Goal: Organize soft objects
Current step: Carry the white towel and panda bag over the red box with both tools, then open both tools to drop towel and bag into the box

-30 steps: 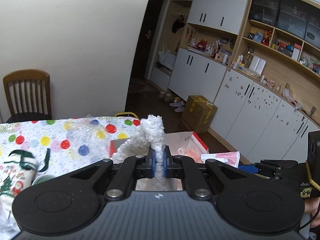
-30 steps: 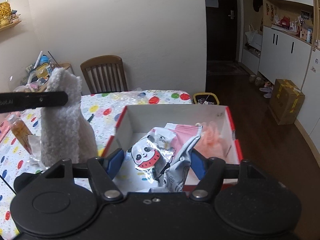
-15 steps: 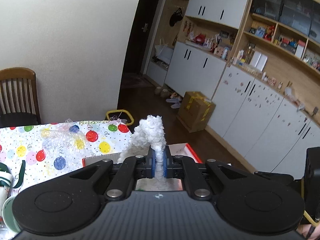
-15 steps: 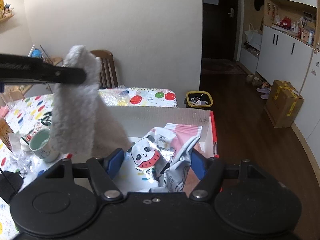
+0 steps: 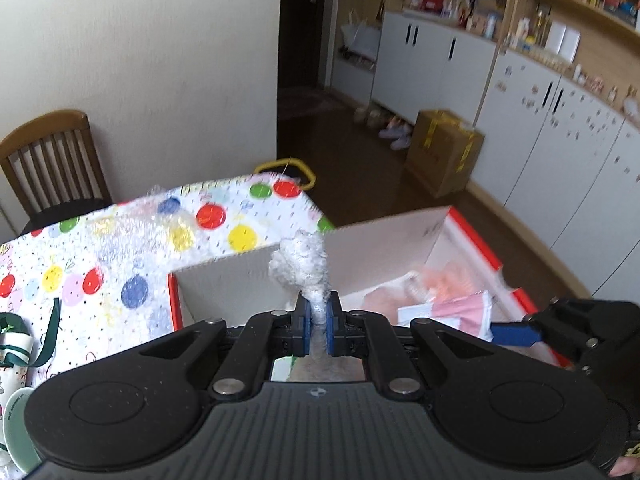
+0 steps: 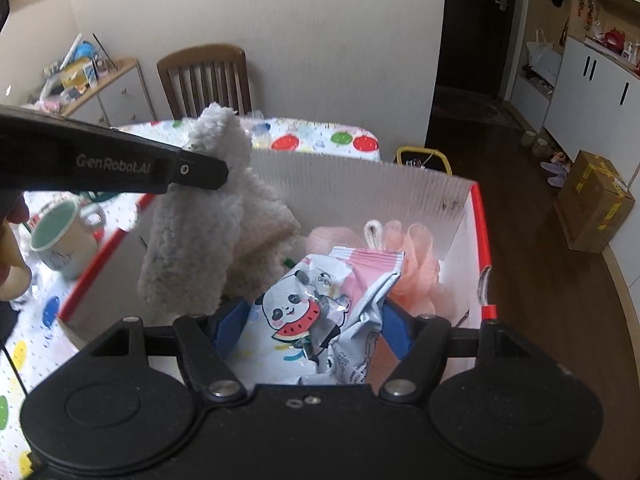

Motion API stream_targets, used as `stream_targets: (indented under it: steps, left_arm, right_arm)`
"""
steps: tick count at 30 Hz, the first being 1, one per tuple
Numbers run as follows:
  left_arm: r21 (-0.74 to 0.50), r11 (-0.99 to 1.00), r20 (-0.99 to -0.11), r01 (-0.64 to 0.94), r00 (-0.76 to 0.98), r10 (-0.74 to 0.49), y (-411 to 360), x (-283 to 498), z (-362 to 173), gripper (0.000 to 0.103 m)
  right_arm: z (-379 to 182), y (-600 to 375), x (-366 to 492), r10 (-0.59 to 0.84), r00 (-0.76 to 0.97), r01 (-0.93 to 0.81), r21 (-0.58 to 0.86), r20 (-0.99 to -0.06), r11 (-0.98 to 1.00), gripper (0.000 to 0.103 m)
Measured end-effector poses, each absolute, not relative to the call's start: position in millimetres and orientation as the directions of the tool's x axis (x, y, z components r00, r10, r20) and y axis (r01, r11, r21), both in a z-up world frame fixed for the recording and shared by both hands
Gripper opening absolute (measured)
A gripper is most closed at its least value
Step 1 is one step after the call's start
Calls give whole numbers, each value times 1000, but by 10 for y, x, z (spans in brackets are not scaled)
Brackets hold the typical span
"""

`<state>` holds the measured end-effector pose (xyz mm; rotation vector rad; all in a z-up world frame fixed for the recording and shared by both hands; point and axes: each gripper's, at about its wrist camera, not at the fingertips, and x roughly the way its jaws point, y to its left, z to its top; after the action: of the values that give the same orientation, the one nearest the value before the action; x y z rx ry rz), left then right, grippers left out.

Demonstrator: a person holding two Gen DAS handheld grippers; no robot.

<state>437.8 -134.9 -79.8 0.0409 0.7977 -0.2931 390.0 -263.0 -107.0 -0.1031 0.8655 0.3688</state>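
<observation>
My left gripper (image 5: 317,326) is shut on a white fluffy cloth (image 5: 303,270). In the right wrist view the cloth (image 6: 200,220) hangs from that gripper's arm (image 6: 120,166) over the left part of a white box with red rims (image 6: 400,184). In the box lie a panda-print soft pack (image 6: 320,312) and a peach bath pouf (image 6: 416,256). My right gripper (image 6: 312,330) is open and its fingers stand on either side of the panda pack, not closed on it. The right gripper also shows in the left wrist view (image 5: 516,334).
The box stands on a table with a polka-dot cloth (image 5: 100,264). A pale green mug (image 6: 64,232) stands left of the box. A wooden chair (image 6: 206,76) is behind the table. A cardboard carton (image 6: 592,200) is on the floor at right.
My left gripper has carried the fluffy cloth rightward and down over the box. My right gripper has stayed open around the panda pack.
</observation>
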Motion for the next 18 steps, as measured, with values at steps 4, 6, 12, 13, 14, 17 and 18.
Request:
stream_targets:
  steps: [4,6,12,13,14,17,18]
  left_arm:
    - [-33,964,-757,263,624,-196,-1387,4482,-989,7]
    - [-19,965,-777,263,603,-180,-1381,4531,-1082,7]
    - [9,962,-825,274,546,-148,-1444,4616,-1296,7]
    - [7,962,-831,272,536,-145,-1447,4623,-1319,7]
    - [5,962,-836,271,529,-144,-1465,4621,-1338,7]
    - [4,963,-850,268,508,-137,-1482,4631,-1398,7]
    - [5,963,-853,268,504,-136,-1482,4627,-1407,7]
  right_arm:
    - [-1202,-2657,3977,264,571,-364,48,-777,930,70]
    - [-1252,-2672,4010,263,566,-370,44,-782,928,70]
    - [-1335,-2685,4031,255,551,-392,24,-795,920,71]
    - [-1351,-2694,4033,257,548,-391,27,-796,920,72]
    - [-1368,-2704,4028,259,545,-392,30,-797,920,72]
    - [-1390,-2690,4018,256,547,-404,17,-797,915,73]
    - [-1394,-2686,4011,255,547,-404,15,-798,915,74]
